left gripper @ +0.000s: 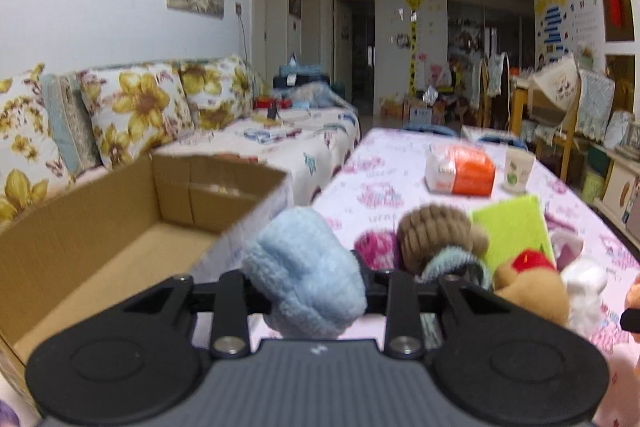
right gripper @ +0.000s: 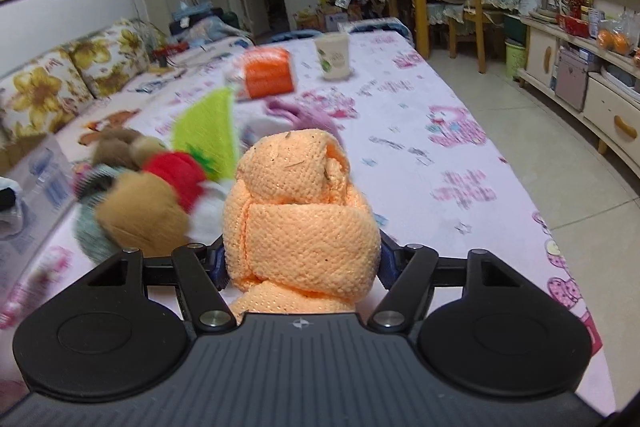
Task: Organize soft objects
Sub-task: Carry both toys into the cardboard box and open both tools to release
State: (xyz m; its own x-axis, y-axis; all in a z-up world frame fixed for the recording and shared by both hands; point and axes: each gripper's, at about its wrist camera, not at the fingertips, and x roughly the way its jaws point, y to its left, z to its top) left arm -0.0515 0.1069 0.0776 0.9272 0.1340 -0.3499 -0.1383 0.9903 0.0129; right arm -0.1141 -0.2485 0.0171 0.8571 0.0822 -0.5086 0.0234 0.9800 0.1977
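Note:
My left gripper (left gripper: 306, 285) is shut on a fluffy light blue sock (left gripper: 304, 267) and holds it beside the open cardboard box (left gripper: 120, 227), which stands at the left. My right gripper (right gripper: 300, 259) is shut on a rolled orange knit cloth (right gripper: 300, 211) above the table. A pile of soft things lies on the table: a brown knitted ball (left gripper: 436, 235), a pink fluffy item (left gripper: 376, 247), a green cloth (left gripper: 516, 231), a tan plush with a red part (right gripper: 148, 203) and a white plush (left gripper: 584, 287).
The table has a pink patterned cover (right gripper: 440, 155). An orange and white tissue pack (left gripper: 460, 169) and a paper cup (left gripper: 518, 173) stand farther back. A sofa with flowered cushions (left gripper: 136, 111) runs along the left. Chairs and cabinets stand at the right.

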